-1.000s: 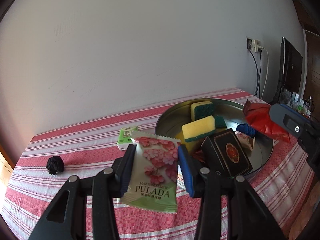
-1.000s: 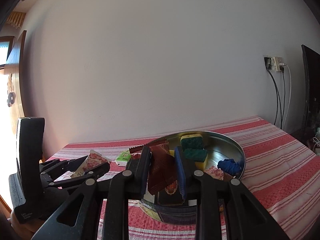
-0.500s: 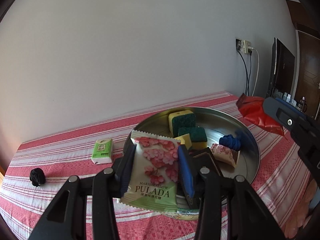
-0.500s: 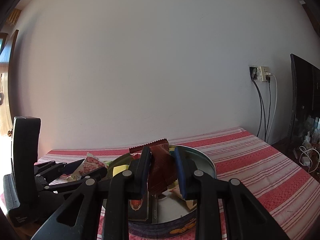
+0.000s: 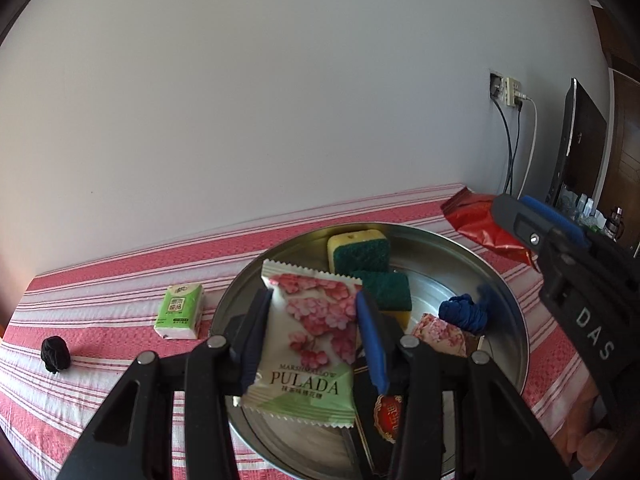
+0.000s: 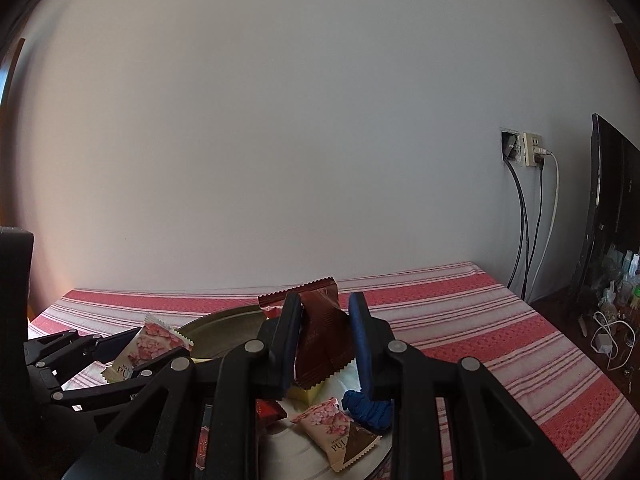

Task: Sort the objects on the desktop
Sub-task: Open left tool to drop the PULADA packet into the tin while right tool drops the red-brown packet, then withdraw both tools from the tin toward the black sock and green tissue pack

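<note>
Both grippers have carried their packets sideways over the round metal tin (image 5: 516, 320) since a second ago, so the tin now sits centred under the left gripper (image 5: 314, 332) instead of off to its right, and the black hair tie (image 5: 55, 354) and green tissue pack (image 5: 180, 311) have slid toward the left edge of that view.

The left gripper is clamped on a white-and-green marshmallow packet (image 5: 308, 344) printed with pink blossoms and the words "MARSHMALLOW PULADA"; it hangs upright above the tin's near rim. The right gripper (image 6: 325, 340) is squeezed tight on a glossy dark red foil packet (image 6: 320, 336) with serrated ends, held above the tin; white letters "DAS" show on its black body in the left view.

Inside the shallow, shiny tin lie two yellow sponges with green scouring faces (image 5: 362, 250), a knotted blue hair tie (image 5: 464, 314), a second pink-blossom packet (image 5: 440, 338) reading "PUL…", and a black box with a red-and-gold oval seal (image 5: 386, 416) whose characters are too small to read.

The tin rests on a woven red-and-white striped tablecloth (image 5: 100, 280); tissue pack and black hair tie lie on the cloth left of it.
</note>
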A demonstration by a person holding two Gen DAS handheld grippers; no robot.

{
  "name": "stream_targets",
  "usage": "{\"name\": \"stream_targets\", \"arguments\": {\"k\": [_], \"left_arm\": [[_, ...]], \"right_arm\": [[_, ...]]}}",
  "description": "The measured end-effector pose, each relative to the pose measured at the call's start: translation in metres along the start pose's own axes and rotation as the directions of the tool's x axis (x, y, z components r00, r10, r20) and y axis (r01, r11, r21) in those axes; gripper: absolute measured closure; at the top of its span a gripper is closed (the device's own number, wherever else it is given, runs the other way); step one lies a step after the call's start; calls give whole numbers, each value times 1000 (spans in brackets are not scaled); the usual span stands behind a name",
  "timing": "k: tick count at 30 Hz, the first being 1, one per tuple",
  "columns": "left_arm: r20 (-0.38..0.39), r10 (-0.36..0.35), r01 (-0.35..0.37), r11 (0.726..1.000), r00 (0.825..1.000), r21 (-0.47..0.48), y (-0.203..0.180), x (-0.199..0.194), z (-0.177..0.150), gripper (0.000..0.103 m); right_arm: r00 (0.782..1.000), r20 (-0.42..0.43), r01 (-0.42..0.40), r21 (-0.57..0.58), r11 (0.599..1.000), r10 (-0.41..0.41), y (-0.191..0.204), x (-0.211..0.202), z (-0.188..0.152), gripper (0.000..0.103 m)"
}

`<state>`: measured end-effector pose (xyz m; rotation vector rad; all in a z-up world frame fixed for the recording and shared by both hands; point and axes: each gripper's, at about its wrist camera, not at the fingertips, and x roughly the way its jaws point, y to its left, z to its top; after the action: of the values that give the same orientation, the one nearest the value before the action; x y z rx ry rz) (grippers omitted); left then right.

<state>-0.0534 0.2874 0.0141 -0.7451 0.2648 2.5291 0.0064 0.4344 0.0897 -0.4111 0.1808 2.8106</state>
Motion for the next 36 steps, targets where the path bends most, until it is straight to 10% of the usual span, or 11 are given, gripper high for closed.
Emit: {"name": "stream_targets", "arguments": {"k": [9, 11, 13, 36], "left_arm": [[-51, 31, -30, 999, 998, 14, -11, 26, 5, 53], [-68, 66, -62, 997, 996, 50, -17, 31, 4, 25], [-42, 75, -72, 995, 996, 75, -21, 28, 3, 2], [-14, 48, -48, 998, 999, 27, 10, -5, -11, 2]], "right_arm": [[999, -52, 0, 0, 1000, 0, -4, 26, -1, 75], [997, -77, 14, 7, 1000, -13, -5, 34, -3, 74], [995, -92, 38, 36, 999, -34, -9, 37, -6, 44], [999, -32, 3, 108, 994, 1, 14, -3, -12, 34]]}}
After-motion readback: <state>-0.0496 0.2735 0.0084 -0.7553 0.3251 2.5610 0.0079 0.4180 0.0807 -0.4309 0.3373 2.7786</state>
